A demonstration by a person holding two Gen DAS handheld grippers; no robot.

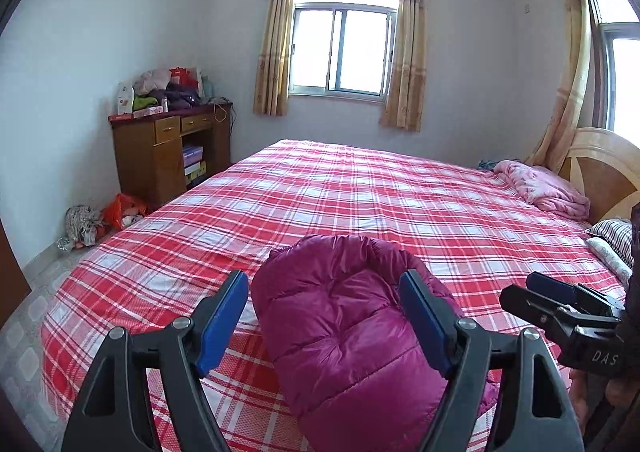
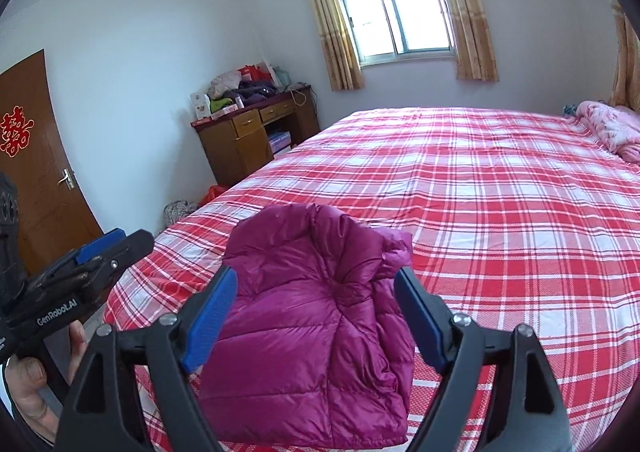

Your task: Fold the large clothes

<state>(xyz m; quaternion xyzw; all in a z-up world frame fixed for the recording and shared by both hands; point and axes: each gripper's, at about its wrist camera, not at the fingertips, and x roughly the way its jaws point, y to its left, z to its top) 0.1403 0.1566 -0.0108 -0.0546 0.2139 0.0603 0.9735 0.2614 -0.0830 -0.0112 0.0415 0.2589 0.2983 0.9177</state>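
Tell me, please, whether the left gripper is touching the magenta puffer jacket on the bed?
Apart. The right wrist view shows the left gripper off to the side, clear of the jacket.

Daylight fills the room, soft and even. It comes from a window [image 1: 344, 47] in the far wall, whose panes are blown out to plain white, and from a second, equally overexposed window [image 1: 618, 63] at the right edge of the left view. Shadows on the bed [image 1: 360, 191] are faint. Both pictures are sharp, with little blur. The fisheye lens bends walls and curtains [image 2: 332, 19] into curves, and dark corners ring each picture. The right view is tilted.
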